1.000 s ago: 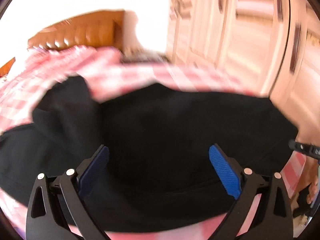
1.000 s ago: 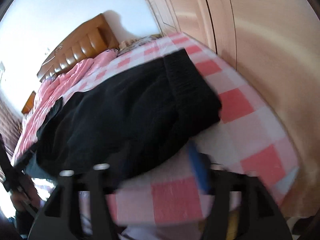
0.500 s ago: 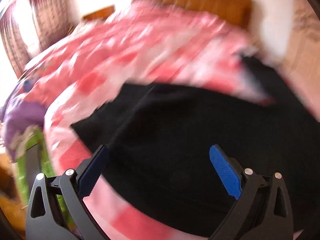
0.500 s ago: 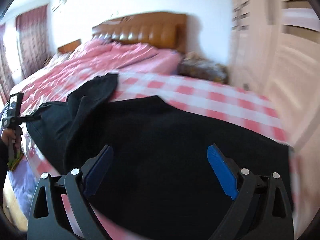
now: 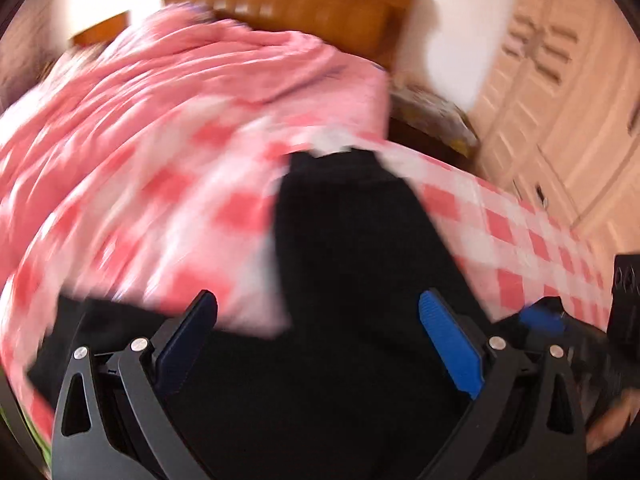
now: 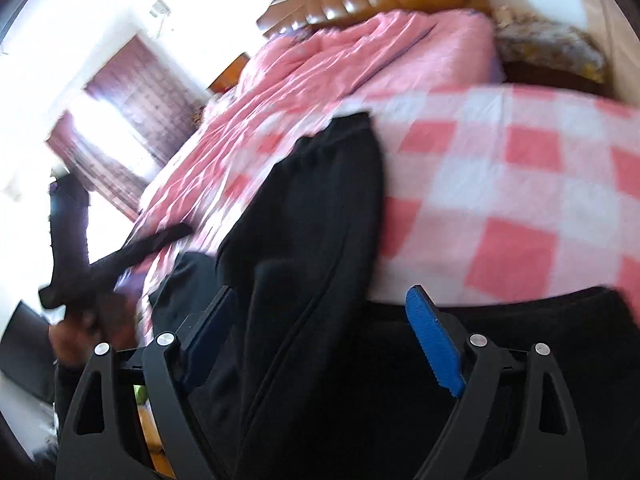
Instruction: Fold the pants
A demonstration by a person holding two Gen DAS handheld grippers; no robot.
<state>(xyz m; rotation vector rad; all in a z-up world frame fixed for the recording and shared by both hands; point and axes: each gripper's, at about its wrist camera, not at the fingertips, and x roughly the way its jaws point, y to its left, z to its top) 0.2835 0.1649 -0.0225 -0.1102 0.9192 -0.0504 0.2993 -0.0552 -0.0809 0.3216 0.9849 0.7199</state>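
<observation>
Black pants point(image 5: 352, 264) lie on the pink-and-white checked bed sheet point(image 5: 192, 208). One leg stretches away toward the headboard and the wider part spreads below both grippers. My left gripper point(image 5: 320, 340) is open and empty, just above the black cloth. My right gripper point(image 6: 324, 340) is open and empty over the same pants point(image 6: 312, 240). In the left wrist view the right gripper shows at the right edge point(image 5: 544, 320). In the right wrist view the left gripper shows at the far left point(image 6: 88, 264), blurred.
A pink quilt point(image 5: 208, 76) is bunched at the far side of the bed below a brown wooden headboard point(image 5: 304, 4). Pale wardrobe doors point(image 5: 560, 92) stand to the right. A window with dark red curtains point(image 6: 120, 128) is at the left.
Both grippers have swung fast across the bed and the views are blurred. The pants leg now points toward the headboard. Both grippers stay open.
</observation>
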